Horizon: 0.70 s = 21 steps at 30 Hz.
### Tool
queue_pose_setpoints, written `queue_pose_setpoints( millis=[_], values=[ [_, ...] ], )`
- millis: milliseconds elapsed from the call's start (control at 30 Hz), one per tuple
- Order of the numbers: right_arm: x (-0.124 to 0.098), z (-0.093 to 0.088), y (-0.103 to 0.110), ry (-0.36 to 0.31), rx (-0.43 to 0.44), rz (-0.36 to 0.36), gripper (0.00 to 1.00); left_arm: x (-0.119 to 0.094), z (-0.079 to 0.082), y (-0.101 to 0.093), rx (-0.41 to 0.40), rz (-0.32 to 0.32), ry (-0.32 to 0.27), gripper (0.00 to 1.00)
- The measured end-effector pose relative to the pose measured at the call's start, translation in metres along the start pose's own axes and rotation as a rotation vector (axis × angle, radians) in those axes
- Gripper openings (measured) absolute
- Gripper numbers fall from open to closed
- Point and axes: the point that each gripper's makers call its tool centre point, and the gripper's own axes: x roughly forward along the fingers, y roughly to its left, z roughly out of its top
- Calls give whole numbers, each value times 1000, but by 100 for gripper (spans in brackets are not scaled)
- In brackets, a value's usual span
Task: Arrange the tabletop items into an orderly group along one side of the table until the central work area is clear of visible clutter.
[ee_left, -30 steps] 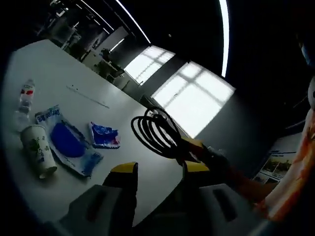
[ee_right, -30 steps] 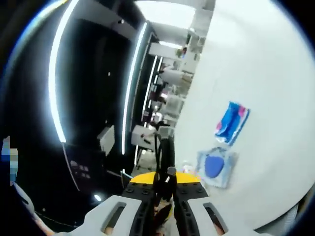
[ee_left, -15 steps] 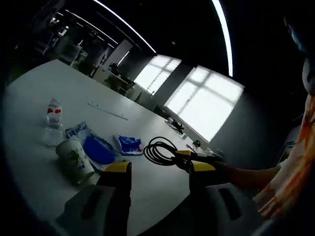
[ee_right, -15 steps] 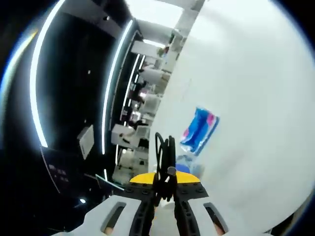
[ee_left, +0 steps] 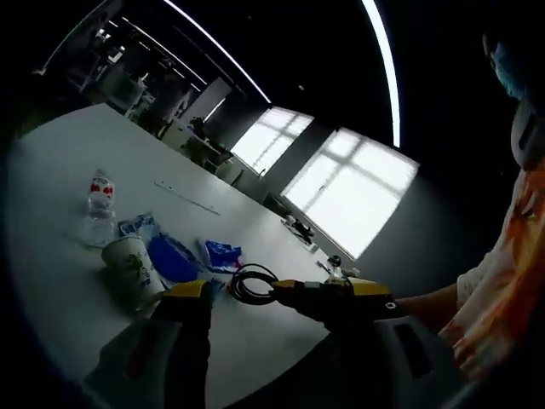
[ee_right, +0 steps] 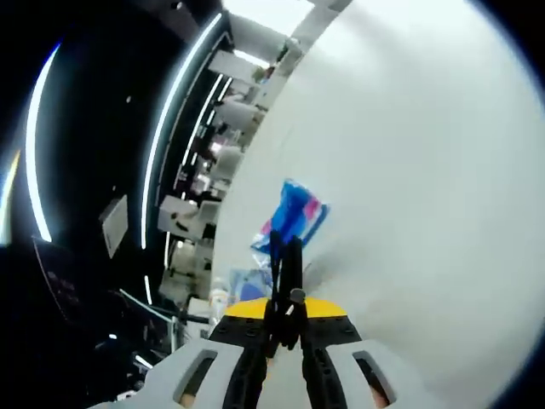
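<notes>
On the white table (ee_left: 60, 162) lie a clear water bottle (ee_left: 100, 207), a paper cup (ee_left: 129, 271), a blue-and-white pouch (ee_left: 166, 256) and a small blue packet (ee_left: 223, 254), all close together. A black cable coil (ee_left: 249, 281) hangs low just right of the packet, and my right gripper (ee_left: 294, 294), coming in from the right, is shut on it. My left gripper (ee_left: 272, 298) is open with nothing in it, near the cup. In the right gripper view, the right gripper (ee_right: 285, 328) pinches the cable (ee_right: 287, 268), with the blue packet (ee_right: 294, 217) just ahead.
A thin pale strip (ee_left: 183, 194) lies farther back on the table. A person's hand (ee_left: 426, 302) and orange-white sleeve (ee_left: 502, 290) hold the right gripper. Broad bare tabletop (ee_right: 409, 170) spreads right of the packet. Desks and windows stand beyond the table.
The right gripper has brought the cable coil down from mid-air to just above the table beside the blue packet. Both views have shifted with the hands.
</notes>
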Motion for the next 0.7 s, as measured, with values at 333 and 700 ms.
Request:
queue_pose_setpoints(
  millis=[333,700],
  values=[
    [6,-1,-5,37,-74,-71,10,1,1,0,-13,-11,-12,65],
    [6,-4,-18,83,-244,-190,13,-5,-2,-3,-26,-5,-25,66]
  ],
)
